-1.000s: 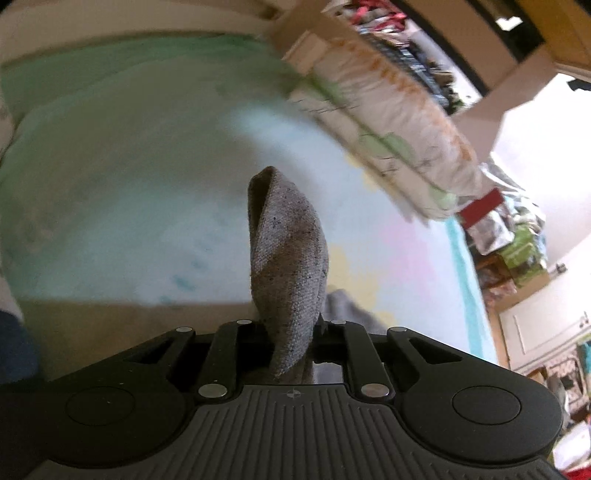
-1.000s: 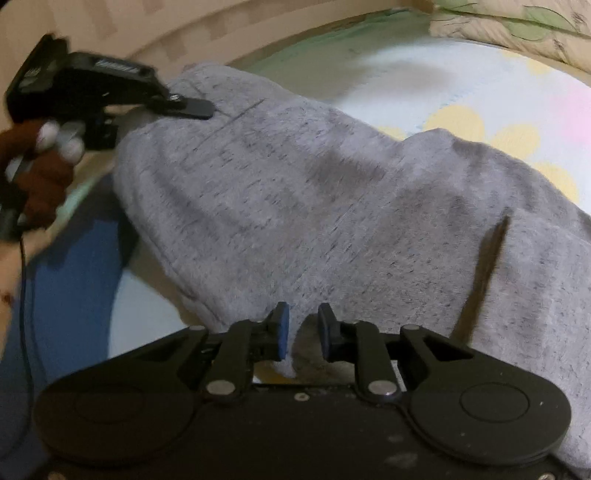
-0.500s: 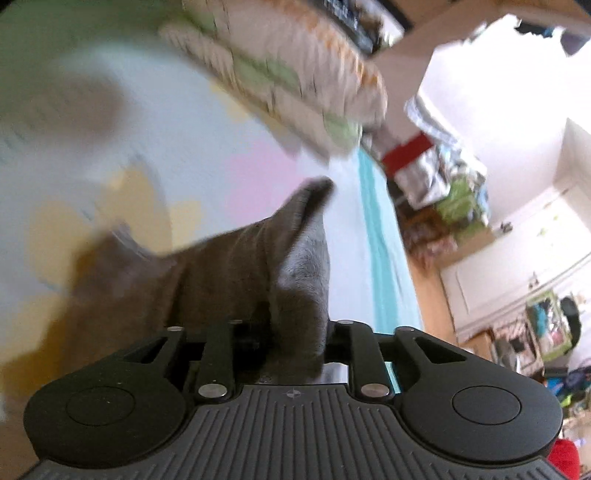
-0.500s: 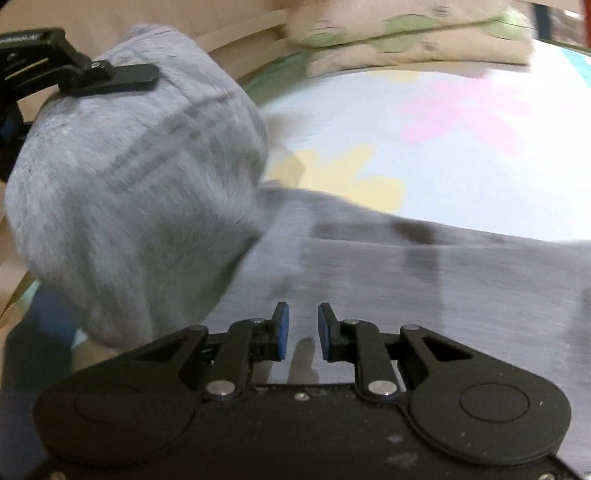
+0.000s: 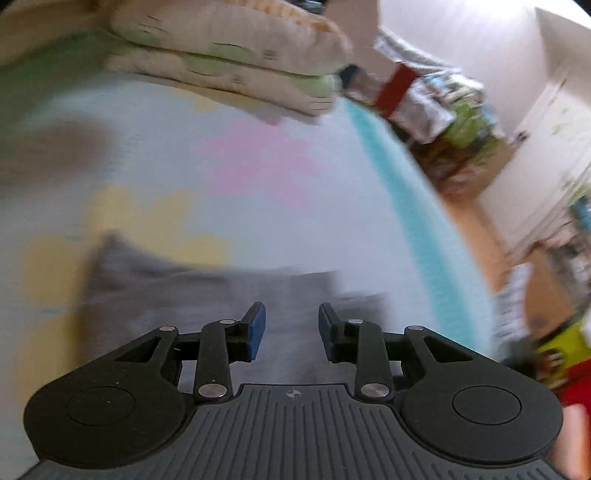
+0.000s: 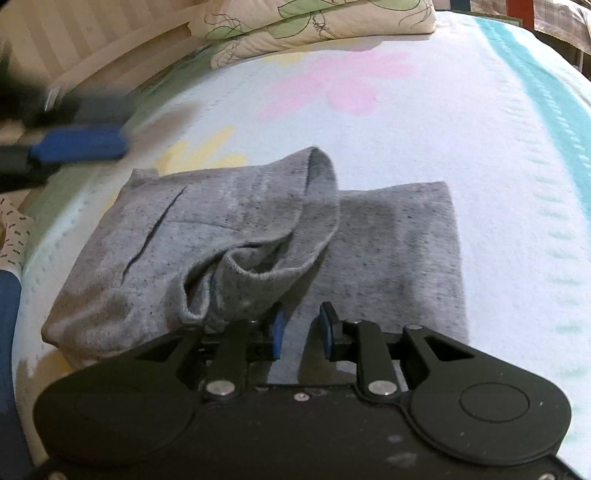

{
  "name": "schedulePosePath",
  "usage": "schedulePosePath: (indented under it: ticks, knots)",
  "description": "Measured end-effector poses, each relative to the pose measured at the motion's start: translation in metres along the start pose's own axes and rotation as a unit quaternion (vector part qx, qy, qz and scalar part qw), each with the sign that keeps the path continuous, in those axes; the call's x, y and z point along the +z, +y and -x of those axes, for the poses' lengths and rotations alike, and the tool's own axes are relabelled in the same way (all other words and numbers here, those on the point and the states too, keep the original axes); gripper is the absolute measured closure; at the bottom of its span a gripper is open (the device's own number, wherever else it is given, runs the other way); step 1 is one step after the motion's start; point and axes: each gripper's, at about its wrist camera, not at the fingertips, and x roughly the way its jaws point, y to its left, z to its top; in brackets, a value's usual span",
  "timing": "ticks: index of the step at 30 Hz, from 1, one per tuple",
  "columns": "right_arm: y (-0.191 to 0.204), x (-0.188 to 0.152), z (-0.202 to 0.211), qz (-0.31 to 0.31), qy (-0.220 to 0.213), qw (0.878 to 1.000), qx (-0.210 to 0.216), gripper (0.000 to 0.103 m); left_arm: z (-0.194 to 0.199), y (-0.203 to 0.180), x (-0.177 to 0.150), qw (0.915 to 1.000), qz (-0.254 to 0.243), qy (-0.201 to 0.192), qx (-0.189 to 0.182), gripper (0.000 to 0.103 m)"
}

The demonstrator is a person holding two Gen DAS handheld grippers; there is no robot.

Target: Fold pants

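The grey pants lie folded on the bed, with a loose flap of waistband curled on top. My right gripper is open and empty at the near edge of the pants, its left finger brushing the flap. My left gripper is open and empty above the pants, which look blurred there. It shows in the right wrist view as a blurred blue-padded finger at the far left, apart from the fabric.
The bed sheet is pale with pink and yellow flowers and a teal stripe at the right. Stacked pillows lie at the headboard. Cluttered furniture stands beyond the bed's right side.
My left gripper carried the pants' end over onto the rest, then opened and let go. My right gripper also opened. The pants now lie folded on the bed.
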Motion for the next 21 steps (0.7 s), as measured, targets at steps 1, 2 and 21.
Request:
schedulePosePath:
  ticks: [1, 2, 21]
  knots:
    - [-0.002, 0.000, 0.001, -0.001, 0.002, 1.000, -0.001, 0.075, 0.002, 0.011, -0.008, 0.9997, -0.005, 0.004, 0.025, 0.071]
    - [-0.006, 0.001, 0.001, -0.002, 0.003, 1.000, -0.003, 0.075, 0.005, 0.019, -0.016, 0.9990, -0.008, 0.011, 0.043, 0.070]
    - [-0.005, 0.023, 0.052, -0.071, -0.104, 0.991, 0.046, 0.058, 0.006, 0.037, -0.083, 0.9988, 0.015, 0.044, 0.015, 0.059]
